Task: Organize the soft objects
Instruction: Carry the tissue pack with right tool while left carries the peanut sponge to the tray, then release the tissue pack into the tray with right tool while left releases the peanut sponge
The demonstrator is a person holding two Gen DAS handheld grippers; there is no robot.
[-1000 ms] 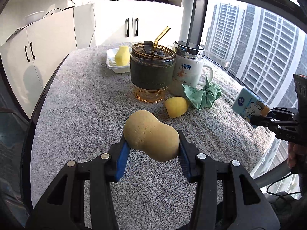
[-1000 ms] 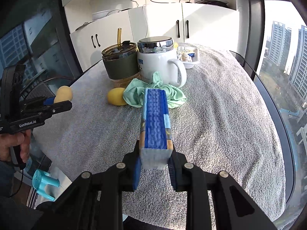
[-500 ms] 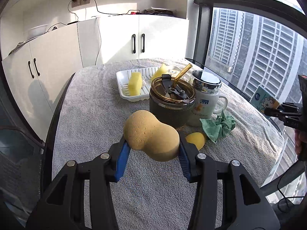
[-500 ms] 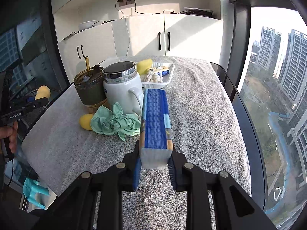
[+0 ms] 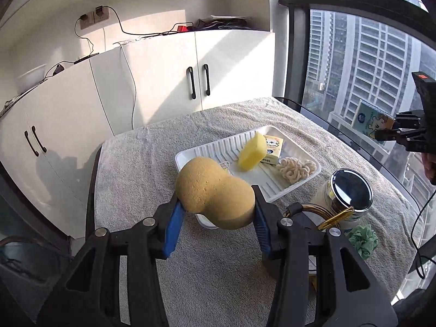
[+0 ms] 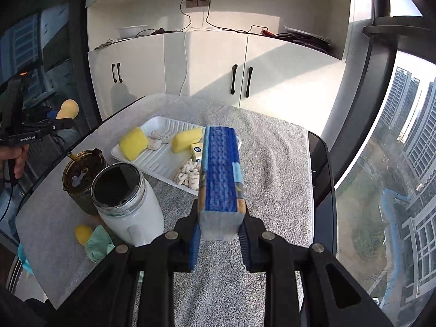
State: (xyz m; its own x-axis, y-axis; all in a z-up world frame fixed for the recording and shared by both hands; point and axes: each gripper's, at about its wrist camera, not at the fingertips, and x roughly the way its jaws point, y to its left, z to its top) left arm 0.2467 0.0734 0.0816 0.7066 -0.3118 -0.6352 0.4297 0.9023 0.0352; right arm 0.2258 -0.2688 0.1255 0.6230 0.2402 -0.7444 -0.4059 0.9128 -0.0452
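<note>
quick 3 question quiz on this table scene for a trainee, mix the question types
1. True or false: the left hand-held gripper is shut on a peanut-shaped sponge.
2. What does the right hand-held gripper hold? A) green cloth B) blue sponge C) mug
3. Fill in: the white tray holds ___ yellow sponges.

Key: 1 true. 2 B, the blue sponge. 3 two: yellow sponges and.
</note>
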